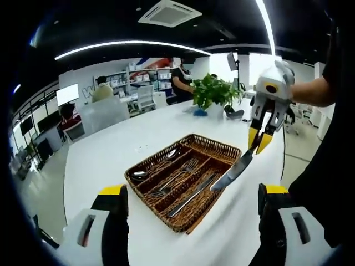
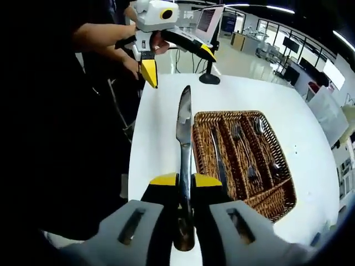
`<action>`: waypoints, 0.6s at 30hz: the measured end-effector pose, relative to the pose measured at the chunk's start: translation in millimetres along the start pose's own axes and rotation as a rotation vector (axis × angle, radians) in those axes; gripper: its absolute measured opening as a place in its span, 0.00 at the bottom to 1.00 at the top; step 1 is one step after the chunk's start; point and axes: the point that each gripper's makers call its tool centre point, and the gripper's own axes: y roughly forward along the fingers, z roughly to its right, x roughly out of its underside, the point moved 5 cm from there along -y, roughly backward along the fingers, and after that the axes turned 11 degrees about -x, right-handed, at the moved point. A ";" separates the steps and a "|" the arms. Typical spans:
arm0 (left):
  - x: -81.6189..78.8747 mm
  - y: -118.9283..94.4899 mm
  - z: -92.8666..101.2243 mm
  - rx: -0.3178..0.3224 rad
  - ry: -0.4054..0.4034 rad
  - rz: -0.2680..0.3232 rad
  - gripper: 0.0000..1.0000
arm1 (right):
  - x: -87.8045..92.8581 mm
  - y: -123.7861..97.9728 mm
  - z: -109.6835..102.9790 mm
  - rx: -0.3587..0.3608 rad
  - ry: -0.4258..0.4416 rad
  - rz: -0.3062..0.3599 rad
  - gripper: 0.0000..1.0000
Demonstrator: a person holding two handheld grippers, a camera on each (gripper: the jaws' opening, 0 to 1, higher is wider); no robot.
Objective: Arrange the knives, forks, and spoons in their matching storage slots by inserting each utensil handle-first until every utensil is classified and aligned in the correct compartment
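Above the wicker tray [image 2: 277, 202], right hand-held gripper [image 2: 185, 183] clamps a knife [image 2: 183, 124]; left hand-held gripper [image 1: 191, 200] gapes empty

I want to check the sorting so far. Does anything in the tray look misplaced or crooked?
Nothing stands out. In the wicker tray, spoons, forks and one knife lie lengthwise in separate slots. A second knife is outside, clamped in the right gripper above the table.
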 end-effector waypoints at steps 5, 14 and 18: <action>-0.4 -12.2 -10.8 -0.042 0.007 0.006 1.00 | -6.8 -5.7 2.0 0.013 -0.036 -0.006 0.05; 0.5 -25.6 -15.2 -0.065 -0.009 0.020 1.00 | -13.0 -6.8 15.8 0.027 -0.074 -0.022 0.05; 0.9 -28.9 -17.6 -0.076 -0.031 0.025 1.00 | -15.4 -7.5 20.6 0.028 -0.094 -0.030 0.05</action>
